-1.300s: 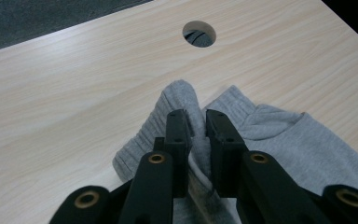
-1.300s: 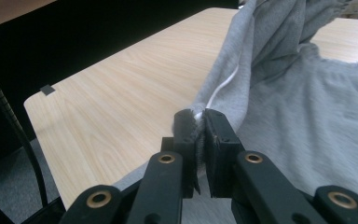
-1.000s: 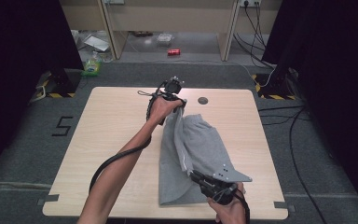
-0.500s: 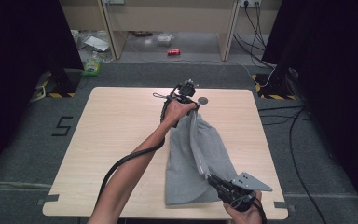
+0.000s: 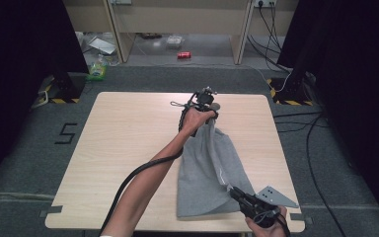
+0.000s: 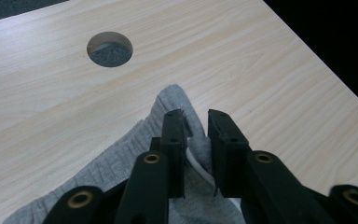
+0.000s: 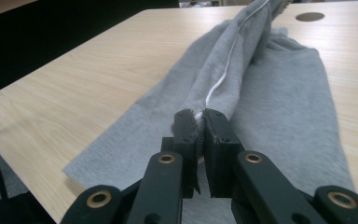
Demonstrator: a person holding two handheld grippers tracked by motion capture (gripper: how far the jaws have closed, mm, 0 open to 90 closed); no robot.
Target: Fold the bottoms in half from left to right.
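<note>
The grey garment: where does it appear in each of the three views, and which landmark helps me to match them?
High view: the grey garment lies right of centre on the table, stretched from far to near.
Left gripper view: its ribbed edge sits at bottom centre, by the gripper.
Right gripper view: it runs from the bottom centre to the top right.
Shared landmark: the round hole in the table.

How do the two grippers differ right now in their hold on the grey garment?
The left gripper, at the garment's far end, has just been opening, a gap showing between its jaws; the right gripper, at the near edge, is clamped on a seam. Both have cloth between their jaws.
</note>
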